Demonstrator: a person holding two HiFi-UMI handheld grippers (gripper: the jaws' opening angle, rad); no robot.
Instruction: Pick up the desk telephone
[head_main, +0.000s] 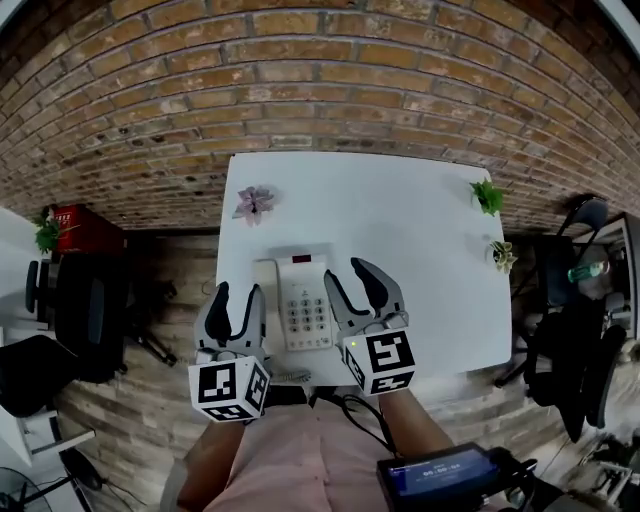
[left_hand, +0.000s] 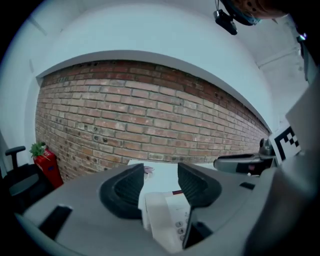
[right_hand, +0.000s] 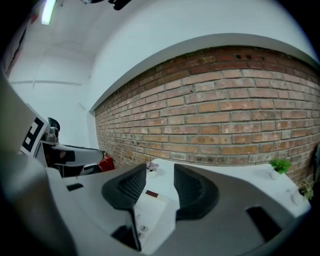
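Note:
A white desk telephone (head_main: 303, 300) with a keypad and a handset on its left side sits near the front edge of the white table (head_main: 420, 250). My left gripper (head_main: 238, 292) is at the phone's left side, close to the handset, its jaws apart. My right gripper (head_main: 346, 270) is at the phone's right side, also with its jaws apart. In the left gripper view the handset end of the phone (left_hand: 167, 220) shows low between the open left gripper (left_hand: 160, 175). In the right gripper view the phone (right_hand: 150, 210) lies below the open right gripper (right_hand: 160, 182). Neither gripper presses on it.
A pink potted plant (head_main: 254, 203) stands at the table's back left, and two small green plants (head_main: 487, 195) (head_main: 500, 254) at its right side. A brick wall rises behind. Dark office chairs (head_main: 85, 310) (head_main: 565, 350) flank the table. A coiled cord (head_main: 290, 377) hangs at the front edge.

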